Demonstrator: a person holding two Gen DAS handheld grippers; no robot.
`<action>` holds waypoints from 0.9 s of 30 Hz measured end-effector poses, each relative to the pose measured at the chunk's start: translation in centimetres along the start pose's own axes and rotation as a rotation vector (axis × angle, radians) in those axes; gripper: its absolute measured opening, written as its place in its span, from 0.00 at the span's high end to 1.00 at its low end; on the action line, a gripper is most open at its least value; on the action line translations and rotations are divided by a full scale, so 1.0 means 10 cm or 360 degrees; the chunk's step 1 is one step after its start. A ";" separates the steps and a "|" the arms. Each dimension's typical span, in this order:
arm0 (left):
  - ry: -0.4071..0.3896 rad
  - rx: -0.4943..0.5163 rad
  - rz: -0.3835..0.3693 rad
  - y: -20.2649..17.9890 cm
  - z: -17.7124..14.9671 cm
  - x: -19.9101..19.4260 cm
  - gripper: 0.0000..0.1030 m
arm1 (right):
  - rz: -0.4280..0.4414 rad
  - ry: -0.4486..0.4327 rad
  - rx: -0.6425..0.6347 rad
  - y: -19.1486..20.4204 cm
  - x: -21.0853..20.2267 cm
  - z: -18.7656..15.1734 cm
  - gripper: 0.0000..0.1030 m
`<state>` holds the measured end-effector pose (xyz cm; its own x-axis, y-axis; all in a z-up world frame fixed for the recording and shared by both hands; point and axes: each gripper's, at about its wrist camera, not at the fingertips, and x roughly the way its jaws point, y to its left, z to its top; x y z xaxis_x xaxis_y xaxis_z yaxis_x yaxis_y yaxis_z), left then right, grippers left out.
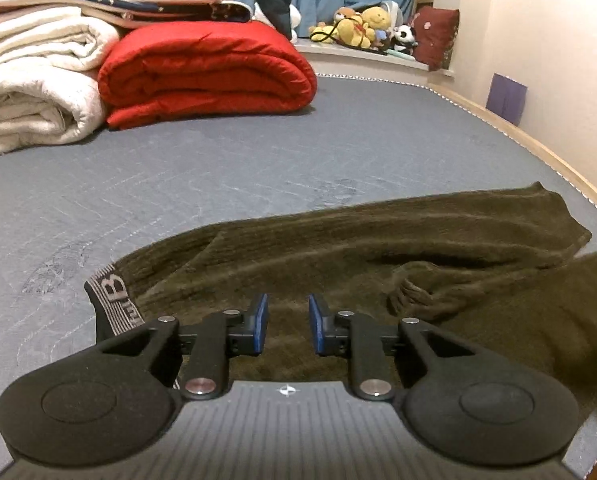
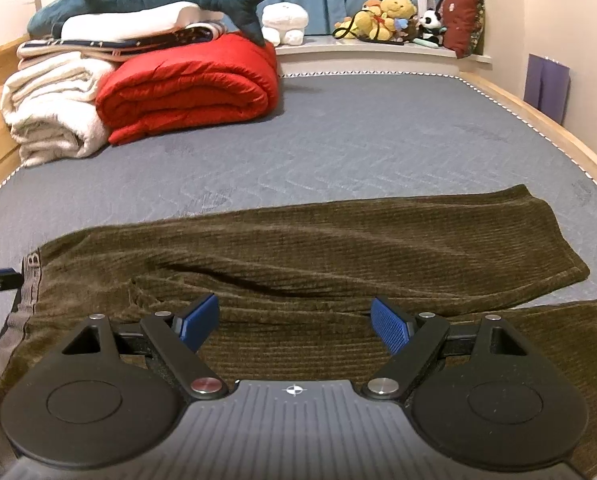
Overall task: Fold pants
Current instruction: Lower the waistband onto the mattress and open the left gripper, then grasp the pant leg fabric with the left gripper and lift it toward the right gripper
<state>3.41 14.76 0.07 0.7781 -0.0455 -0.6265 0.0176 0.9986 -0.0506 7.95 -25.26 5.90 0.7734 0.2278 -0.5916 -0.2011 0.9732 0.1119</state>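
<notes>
Pants (image 2: 298, 248) lie flat across the near mattress (image 2: 338, 140), waistband (image 1: 112, 304) left, legs right. Fold not yet begun. Your left gripper (image 1: 285, 322) is narrowed, nothing pinched; right gripper (image 2: 296, 322) gapes wide, empty. Next: you need grips on waistband and near leg.

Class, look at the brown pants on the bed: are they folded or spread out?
Spread out. The brown pants lie lengthwise across the mattress, both legs apart and unstacked, waistband at one end.
</notes>
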 end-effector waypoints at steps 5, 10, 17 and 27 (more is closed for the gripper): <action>-0.0021 -0.0133 0.0097 0.41 0.18 0.35 0.75 | -0.0080 -0.0049 0.0191 -0.17 -0.03 0.03 0.21; -0.0007 -0.0254 0.0162 0.77 0.28 0.71 0.68 | -0.0089 -0.0054 0.0407 -0.39 -0.04 0.03 0.32; -0.0042 -0.0243 0.0186 0.88 0.44 1.11 0.41 | -0.0046 -0.0073 0.0450 -0.49 -0.04 0.07 0.34; 0.0016 -0.0020 0.0109 0.77 0.55 1.82 0.31 | -0.0040 -0.0103 0.0452 -0.51 -0.03 0.14 0.34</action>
<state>21.13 21.77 -7.47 0.7709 0.0227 -0.6366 -0.0435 0.9989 -0.0170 9.61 -30.28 6.66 0.8145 0.1963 -0.5460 -0.0121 0.9466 0.3223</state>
